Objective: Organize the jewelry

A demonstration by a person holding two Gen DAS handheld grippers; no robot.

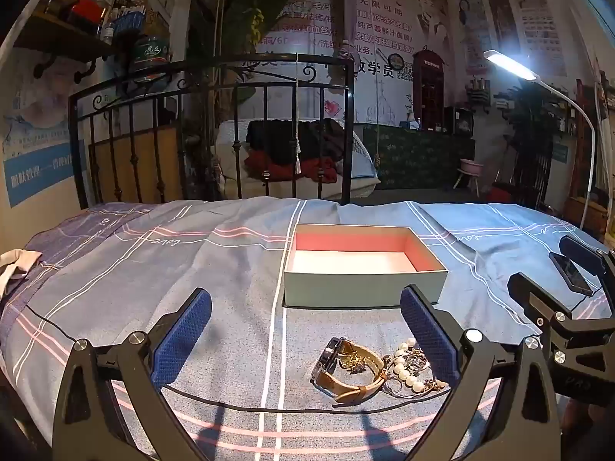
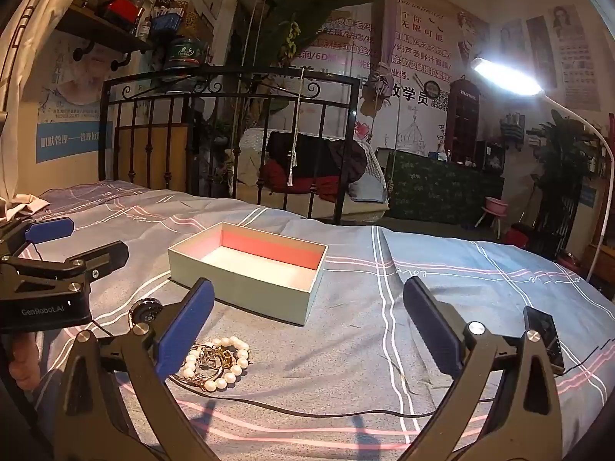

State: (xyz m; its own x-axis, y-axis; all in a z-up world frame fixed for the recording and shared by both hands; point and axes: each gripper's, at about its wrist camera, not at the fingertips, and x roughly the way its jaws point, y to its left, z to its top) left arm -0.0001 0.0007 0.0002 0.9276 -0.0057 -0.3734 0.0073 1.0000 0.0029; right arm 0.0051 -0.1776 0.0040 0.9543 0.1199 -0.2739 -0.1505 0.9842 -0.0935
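Observation:
A heap of jewelry lies on the striped bedspread: a watch [image 1: 342,368] with a tan strap, a pearl bracelet [image 1: 403,370] and tangled metal chains. In the left wrist view the heap sits low between my fingers, close to the right pad; my left gripper [image 1: 305,330] is open and holds nothing. Beyond it stands an empty pale green box [image 1: 361,288] with pink inner walls. My right gripper [image 2: 307,326] is open too. The pearl bracelet [image 2: 219,361] lies beside its left finger, which hides most of the watch [image 2: 146,313]. The box [image 2: 238,284] stands ahead to the left.
A dark phone [image 2: 542,338] lies on the bedspread at the right, with a black cable [image 2: 307,411] running across the front. Each gripper shows in the other's view: right gripper [image 1: 542,261], left gripper [image 2: 77,242]. A black iron bed frame [image 1: 215,88] borders the far edge.

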